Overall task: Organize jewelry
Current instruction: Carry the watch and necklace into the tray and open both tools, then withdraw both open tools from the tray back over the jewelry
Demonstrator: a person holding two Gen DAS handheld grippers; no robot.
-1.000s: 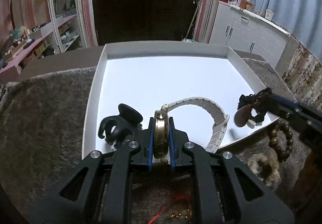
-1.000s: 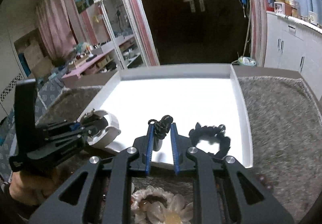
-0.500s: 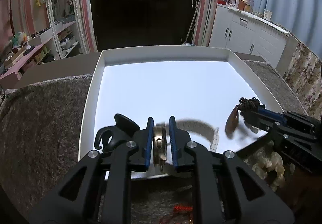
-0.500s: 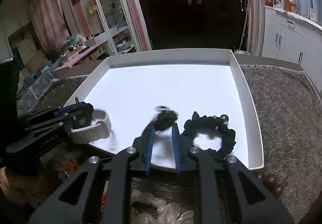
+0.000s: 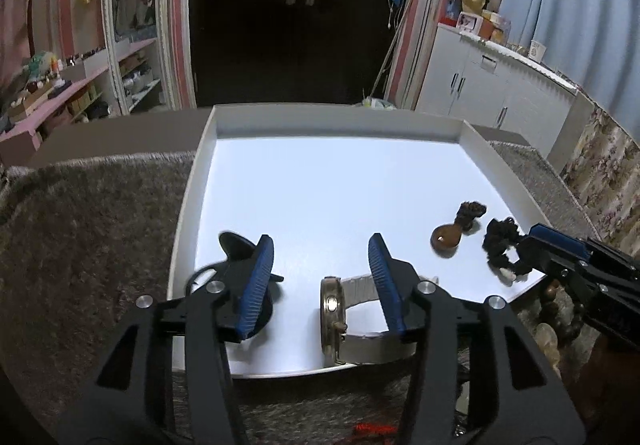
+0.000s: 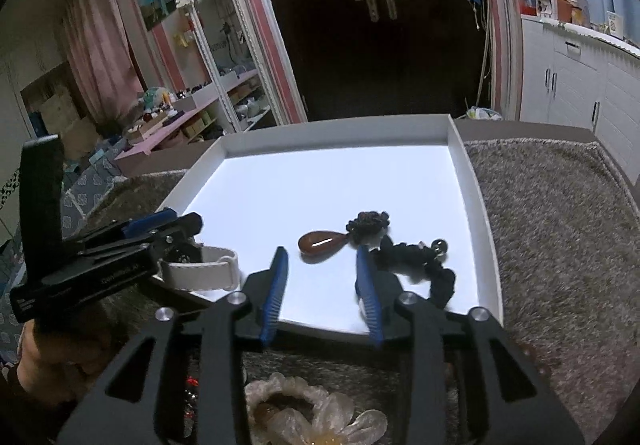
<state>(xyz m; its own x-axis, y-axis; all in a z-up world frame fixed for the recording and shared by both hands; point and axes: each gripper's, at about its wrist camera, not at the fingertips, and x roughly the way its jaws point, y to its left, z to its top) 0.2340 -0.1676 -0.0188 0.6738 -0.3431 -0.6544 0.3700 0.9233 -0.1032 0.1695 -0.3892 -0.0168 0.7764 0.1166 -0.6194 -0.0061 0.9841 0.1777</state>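
A white tray sits on a grey furry cover. My left gripper is open over its near edge. A gold-cased watch with a white band lies in the tray between its fingers, free. A black hair claw lies by the left finger. My right gripper is open at the tray's near edge. A brown teardrop pendant on a black cord lies in the tray just beyond it, also seen in the left wrist view. A black scrunchie lies beside the right finger. The watch band shows at the left.
A translucent flower hair piece lies on the cover below my right gripper. Brown wooden beads lie off the tray's near right corner. A red cord lies on the cover near me. The tray's far half is bare.
Both grippers have opened. The left let go of the watch and the right let go of the pendant; both pieces now lie in the tray. Both grippers have drawn back slightly.
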